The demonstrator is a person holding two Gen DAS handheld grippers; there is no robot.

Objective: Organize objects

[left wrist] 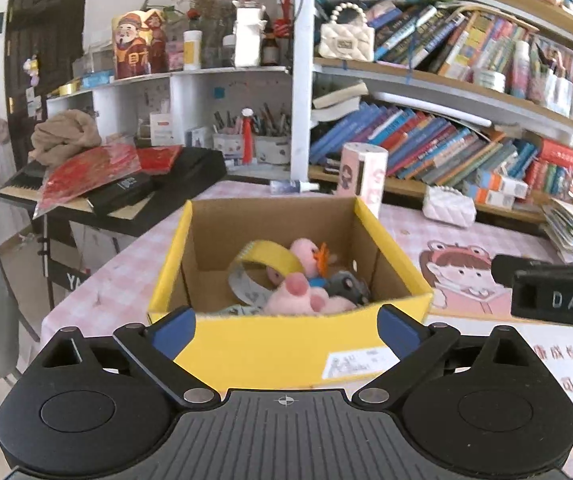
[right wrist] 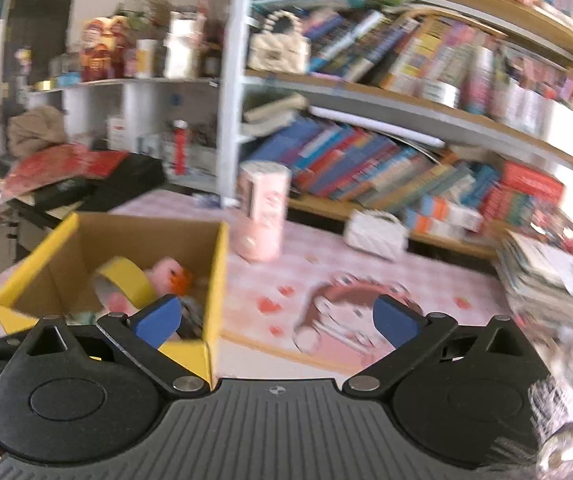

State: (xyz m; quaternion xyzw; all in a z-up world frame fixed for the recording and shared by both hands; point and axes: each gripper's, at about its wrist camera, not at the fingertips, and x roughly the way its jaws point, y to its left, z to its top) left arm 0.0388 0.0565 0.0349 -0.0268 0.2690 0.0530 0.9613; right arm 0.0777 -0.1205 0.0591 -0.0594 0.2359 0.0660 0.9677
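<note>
A yellow cardboard box (left wrist: 270,344) stands on the pink checked tablecloth (left wrist: 106,288). Inside lie a pink plush toy (left wrist: 306,296), a yellow tape roll (left wrist: 266,256) and a dark grey object (left wrist: 346,286). My left gripper (left wrist: 286,326) is open and empty, just in front of the box's near wall. My right gripper (right wrist: 276,320) is open and empty, above the box's right wall; the box (right wrist: 214,276) sits at its left. The right gripper's body (left wrist: 554,288) shows at the right of the left wrist view.
A pink cylindrical container (right wrist: 264,212) and a white quilted pouch (right wrist: 374,232) stand behind the box. Bookshelves (left wrist: 446,92) full of books run along the back. A paper stack (right wrist: 546,272) lies at the right. A keyboard with red packets (left wrist: 98,176) sits at the left.
</note>
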